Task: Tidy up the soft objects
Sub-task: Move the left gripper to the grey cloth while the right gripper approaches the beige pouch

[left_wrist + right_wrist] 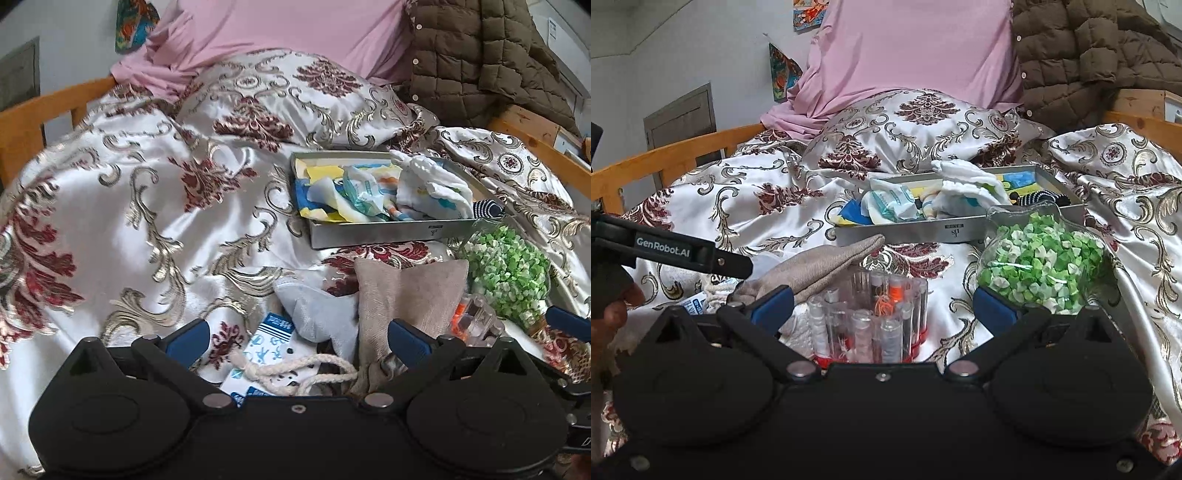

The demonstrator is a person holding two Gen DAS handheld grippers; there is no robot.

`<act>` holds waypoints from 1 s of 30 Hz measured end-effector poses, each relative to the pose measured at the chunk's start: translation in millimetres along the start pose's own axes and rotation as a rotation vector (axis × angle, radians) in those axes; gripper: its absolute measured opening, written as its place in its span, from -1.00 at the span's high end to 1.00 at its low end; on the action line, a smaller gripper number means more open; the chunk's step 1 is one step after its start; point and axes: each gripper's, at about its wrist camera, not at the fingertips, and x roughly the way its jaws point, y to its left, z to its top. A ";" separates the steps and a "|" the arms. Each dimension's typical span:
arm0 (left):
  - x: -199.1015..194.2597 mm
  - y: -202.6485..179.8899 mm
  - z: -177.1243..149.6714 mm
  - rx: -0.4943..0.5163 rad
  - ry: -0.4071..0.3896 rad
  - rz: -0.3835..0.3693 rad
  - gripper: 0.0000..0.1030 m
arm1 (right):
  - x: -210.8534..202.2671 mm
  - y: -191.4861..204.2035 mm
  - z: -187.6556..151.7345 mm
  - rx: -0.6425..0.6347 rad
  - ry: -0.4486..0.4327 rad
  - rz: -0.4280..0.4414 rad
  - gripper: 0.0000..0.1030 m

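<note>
My left gripper point(298, 341) is open, low over a heap of soft items on the bedspread. Between its fingers lie a grey-blue cloth point(321, 314), a white-and-blue printed sock point(258, 347) and a white rope point(295, 369). A beige cloth pouch point(402, 295) lies under its right finger. My right gripper point(882, 306) is also open, its fingers either side of a clear box of thread spools point(875, 317). A silver tray point(391, 233) point(960, 229) further back holds white, striped and yellow-blue cloths.
A clear jar of green and white paper stars point(1041, 266) point(506, 273) lies right of the thread box, before the tray. The left gripper's body point(665, 247) and a hand show at the left. A patterned pillow point(288, 96), pink sheet, brown quilted jacket point(476, 55) and wooden rails surround the bed.
</note>
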 end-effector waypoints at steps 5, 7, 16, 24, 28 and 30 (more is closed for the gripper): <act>11.6 2.8 5.2 -0.010 0.014 -0.011 -0.98 | 7.5 0.3 5.7 0.006 -0.009 0.013 -0.96; 14.9 3.0 8.0 0.002 0.015 -0.019 -0.98 | 11.9 0.2 9.8 0.001 -0.015 0.019 -0.91; 27.7 20.8 17.5 -0.084 0.058 -0.119 -0.75 | 47.3 -0.6 27.8 0.036 0.014 0.064 -0.58; 40.6 31.9 20.6 -0.140 0.091 -0.151 -0.47 | 68.7 8.3 28.9 0.021 0.068 0.115 -0.19; 42.5 28.2 19.8 -0.114 0.095 -0.148 -0.40 | 72.0 16.1 30.1 0.005 0.082 0.140 0.05; 42.6 25.4 18.8 -0.095 0.098 -0.149 -0.33 | 71.5 19.9 29.9 -0.005 0.086 0.146 0.21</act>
